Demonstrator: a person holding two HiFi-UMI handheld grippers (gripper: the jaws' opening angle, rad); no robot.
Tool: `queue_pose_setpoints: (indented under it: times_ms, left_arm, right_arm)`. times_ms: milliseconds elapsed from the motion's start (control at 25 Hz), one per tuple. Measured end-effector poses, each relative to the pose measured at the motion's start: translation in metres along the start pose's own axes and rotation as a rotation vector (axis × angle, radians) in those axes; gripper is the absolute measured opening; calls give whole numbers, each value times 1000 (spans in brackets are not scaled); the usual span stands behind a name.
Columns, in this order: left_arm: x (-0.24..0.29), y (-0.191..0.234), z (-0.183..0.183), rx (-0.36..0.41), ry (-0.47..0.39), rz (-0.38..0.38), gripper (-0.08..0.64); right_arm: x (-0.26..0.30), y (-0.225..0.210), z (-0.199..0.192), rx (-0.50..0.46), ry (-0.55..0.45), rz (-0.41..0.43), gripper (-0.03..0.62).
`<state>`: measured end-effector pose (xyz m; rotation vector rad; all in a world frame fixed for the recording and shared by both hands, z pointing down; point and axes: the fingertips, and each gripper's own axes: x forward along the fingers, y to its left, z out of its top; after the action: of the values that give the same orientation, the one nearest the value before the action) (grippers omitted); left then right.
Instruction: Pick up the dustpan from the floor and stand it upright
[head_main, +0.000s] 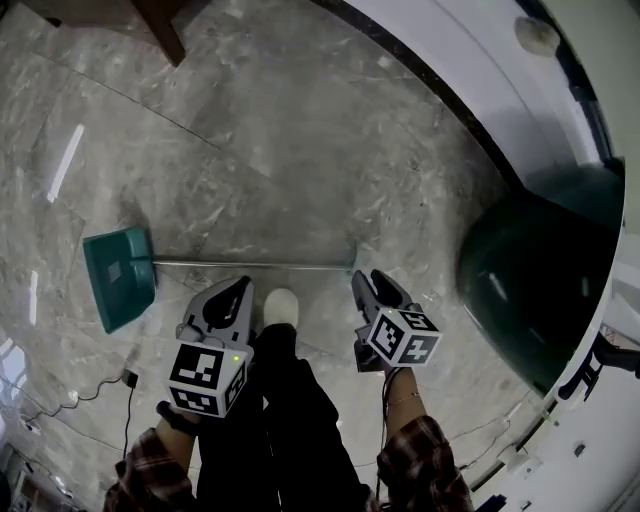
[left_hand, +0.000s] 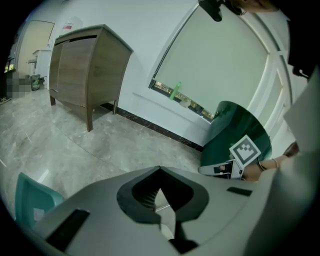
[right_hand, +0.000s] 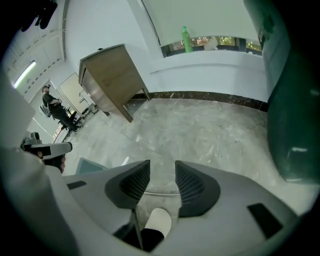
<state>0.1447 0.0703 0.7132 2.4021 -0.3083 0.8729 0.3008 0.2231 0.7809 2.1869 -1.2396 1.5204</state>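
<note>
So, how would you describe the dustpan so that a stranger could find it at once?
Look at the grey marble floor in front of the person's white shoe. A thin metal handle lies flat across it, and at its left end in the head view sits the teal plastic dustpan, the only bright teal thing on the floor.

left gripper (head_main: 238, 290): jaws together, pointing down; right gripper (head_main: 372, 282): jaws apart, pointing down
</note>
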Motion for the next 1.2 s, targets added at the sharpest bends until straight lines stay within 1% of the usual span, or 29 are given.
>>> queue_pose_setpoints:
  times_ms: [280,400,560,640,720,880,1000,1080,1120,1200]
  left_arm:
    - [82,43,-45,-3,25,-1,0]
    - [107,68,-67,12,55,11,0]
    - [133,100,-93,16,67,22,2]
    - [146,113,-106,12,76,25,1]
    - [160,121,-115,11,83,19,2]
    - [185,131,-120,24,80,0,0]
    - [196,132,-114,6,71,-13,1]
    - [194,129,-108,-7,67,-18,1]
    - [190,127,-106,-7,67,-18,1]
    - [179,121,-101,-11,74,-15,0]
  right_arm:
    - [88,-67,-42,19,44,-63,146]
    - [120,-93,-64,-4,75,-95,146]
    - [165,-130,-96,-23,136,-146,146]
    - [184,-151,-110,-8,160,-185,146]
    - [199,-174,-122,28,172,-230,146]
    - [228,-205,-144,97,217,-282,146]
    - [239,-215,-160,180,245,-301,144]
    - [241,-214,-161,223,256,-305,134]
    - [239,-209,-159,226,263,-298,112]
    - [232,-194,-152,217,263,-267,103]
